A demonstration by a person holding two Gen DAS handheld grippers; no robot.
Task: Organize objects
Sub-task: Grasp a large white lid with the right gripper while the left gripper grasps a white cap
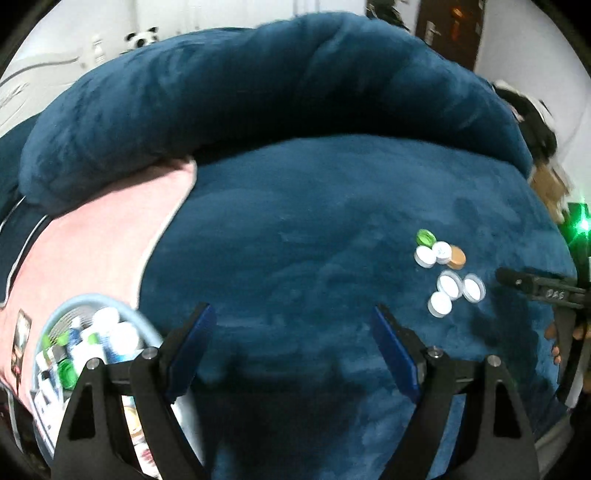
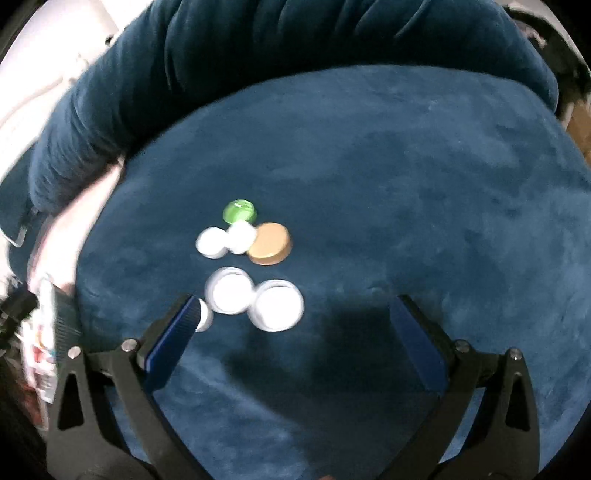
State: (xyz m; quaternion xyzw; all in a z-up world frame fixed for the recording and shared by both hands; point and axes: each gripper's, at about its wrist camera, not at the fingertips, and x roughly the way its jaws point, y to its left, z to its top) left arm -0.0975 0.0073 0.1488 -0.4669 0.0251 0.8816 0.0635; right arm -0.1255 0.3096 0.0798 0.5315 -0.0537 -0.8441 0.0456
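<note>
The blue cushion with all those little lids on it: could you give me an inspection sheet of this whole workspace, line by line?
Surface: dark blue plush cushion with a raised padded rim; a pink cloth lies at its left.
Job's things: a loose cluster of lids, one green lid, one tan lid, the rest white lids, some touching.
Clutter: a light blue basket full of small bottles, on the pink cloth.
Grippers: left gripper open, nothing between its fingers; right gripper open, close to the white lids, holding nothing.
Cables: nothing seen.
Surroundings: white wall, a panda toy, a dark door.
</note>
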